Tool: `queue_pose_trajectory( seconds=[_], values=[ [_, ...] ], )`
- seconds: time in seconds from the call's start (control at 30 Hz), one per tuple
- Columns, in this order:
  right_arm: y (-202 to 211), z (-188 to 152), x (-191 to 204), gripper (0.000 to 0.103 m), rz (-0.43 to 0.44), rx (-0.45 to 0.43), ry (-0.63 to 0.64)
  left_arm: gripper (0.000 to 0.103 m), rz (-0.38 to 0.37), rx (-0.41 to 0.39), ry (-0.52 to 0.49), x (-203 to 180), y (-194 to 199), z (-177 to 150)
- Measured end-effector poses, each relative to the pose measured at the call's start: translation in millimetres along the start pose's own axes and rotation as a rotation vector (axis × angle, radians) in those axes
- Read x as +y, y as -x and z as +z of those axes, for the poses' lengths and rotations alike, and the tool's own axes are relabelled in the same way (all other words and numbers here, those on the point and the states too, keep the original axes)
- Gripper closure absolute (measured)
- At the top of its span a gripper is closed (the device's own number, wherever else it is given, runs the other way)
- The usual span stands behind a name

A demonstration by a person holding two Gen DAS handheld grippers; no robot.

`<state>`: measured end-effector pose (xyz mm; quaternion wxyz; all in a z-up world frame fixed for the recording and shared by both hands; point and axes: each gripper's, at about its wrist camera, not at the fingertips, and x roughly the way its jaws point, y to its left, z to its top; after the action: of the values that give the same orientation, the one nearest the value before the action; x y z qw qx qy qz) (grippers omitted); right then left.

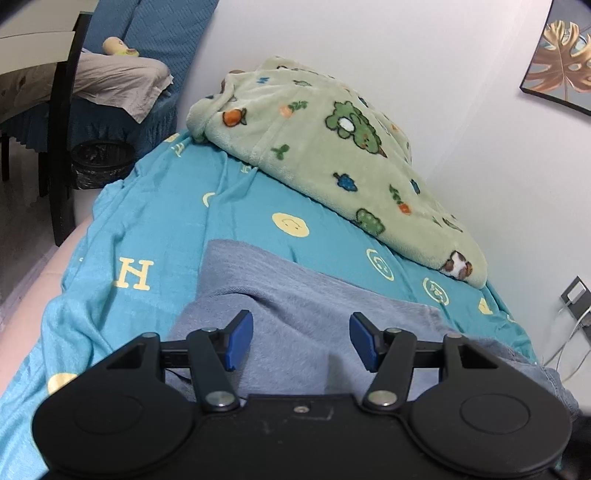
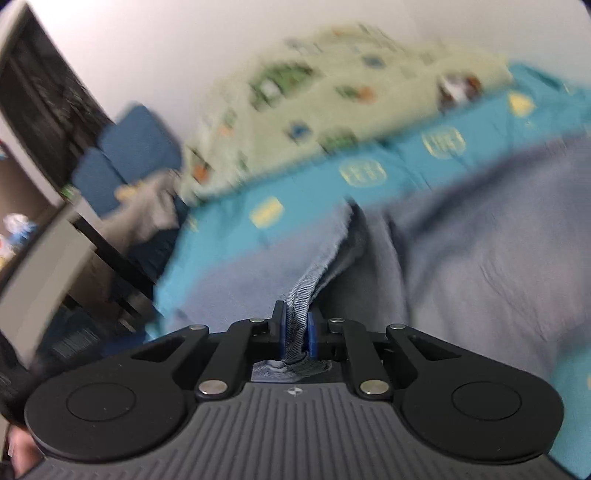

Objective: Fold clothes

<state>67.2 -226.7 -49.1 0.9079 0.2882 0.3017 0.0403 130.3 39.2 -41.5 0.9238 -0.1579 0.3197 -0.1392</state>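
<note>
The right gripper (image 2: 295,332) has its blue-padded fingers (image 2: 312,334) pressed together on a ribbed, denim-like hem of the grey-blue garment (image 2: 480,258); the pinched fold rises straight out from between the pads and runs away as a ridge, while the rest of the cloth spreads to the right of it. What lies under the pinch is hidden by the gripper body, and this whole view is smeared by blur, so the garment's outline and type cannot be made out. The left gripper (image 1: 301,341) has its fingers (image 1: 240,339) spread wide and holds nothing; the same garment (image 1: 295,295) lies flat directly beneath and ahead of the gap, and whether the pads touch the cloth cannot be told. Its near part is cut off behind the gripper body, and only its far edge, with one raised corner to the left, shows clearly. The garment rests on a turquoise sheet (image 1: 147,221) printed with yellow smiley faces and letters, covering a bed. Beyond the garment, against the white wall (image 1: 369,37), sits a heaped pale green fleece blanket (image 1: 332,147) with small animal and plant prints, well apart from the garment's far edge. Left of the blanket stands a blue-covered sofa (image 1: 166,29) with beige cloth on it, and below that a black mesh bin (image 1: 99,162). Right of the blanket, a framed leaf picture (image 1: 561,55) is cut off by the frame edge.
</note>
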Motion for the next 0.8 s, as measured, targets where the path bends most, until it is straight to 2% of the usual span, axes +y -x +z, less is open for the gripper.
queue_pose_trajectory(
  seconds=[0.1,0.2,0.3,0.4,0.5,0.63,0.8],
  values=[
    [-0.3,-1.4,-8.8,0.09,-0.022,0.024,-0.031,0.048,0.0,0.007,-0.022,-3.1,0.0,-2.9],
    [-0.5,-2.8,-17.6,0.08,-0.045,0.048,-0.063,0.048,0.001,0.013,-0.044,-6.1,0.0,-5.9],
    [1.7,-3.2,-27.1,0.053,-0.067,0.066,-0.097,0.048,-0.003,0.016,-0.063,-9.4,0.5,-7.6],
    [38.3,11.7,-45.1,0.05,-0.087,-0.011,-0.171,0.048,-0.004,0.017,-0.067,-10.7,1.0,-8.2],
    [75.0,26.2,-64.8,0.034,-0.109,-0.09,-0.252,0.048,-0.005,0.02,-0.059,-9.9,1.2,-7.9],
    [120.6,32.8,-124.0,0.027,-0.205,-0.187,-0.489,0.048,-0.001,0.016,-0.054,-9.3,2.5,-6.8],
    [118.9,22.4,-175.7,0.024,-0.226,-0.213,-0.709,0.048,0.014,0.025,-0.059,-10.1,0.4,-8.5]
  ],
)
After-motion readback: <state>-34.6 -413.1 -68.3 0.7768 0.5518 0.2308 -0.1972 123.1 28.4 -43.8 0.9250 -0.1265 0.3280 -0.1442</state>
